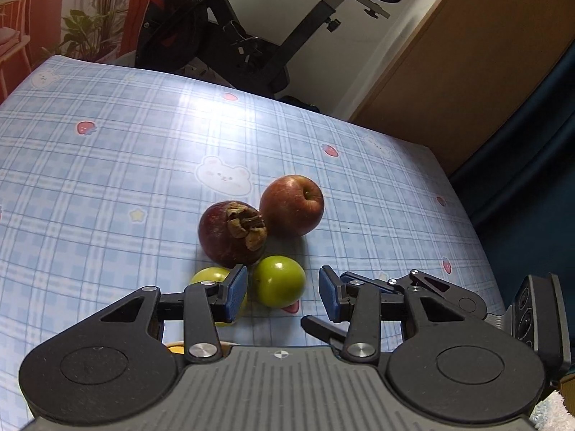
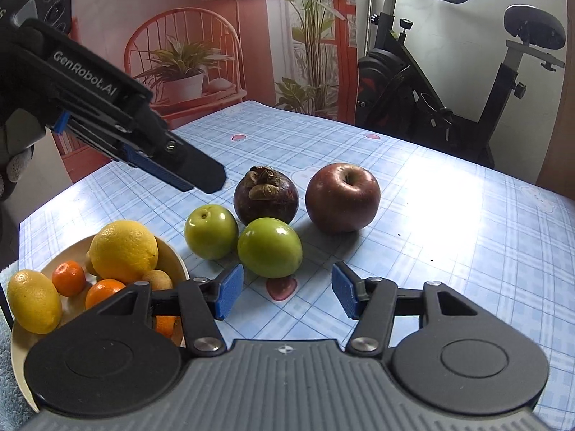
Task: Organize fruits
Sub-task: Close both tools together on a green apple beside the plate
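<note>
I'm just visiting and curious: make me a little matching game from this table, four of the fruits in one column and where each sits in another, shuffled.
Things:
1. red apple
2. mangosteen
3. big lemon
4. small orange

Places:
A. on top of the pile in the bowl
B. on the tablecloth, farthest right of the loose fruits
C. in the bowl, between the two lemons
D. on the tablecloth, just behind the two green fruits

Pairs: 1-B, 2-D, 3-A, 4-C
</note>
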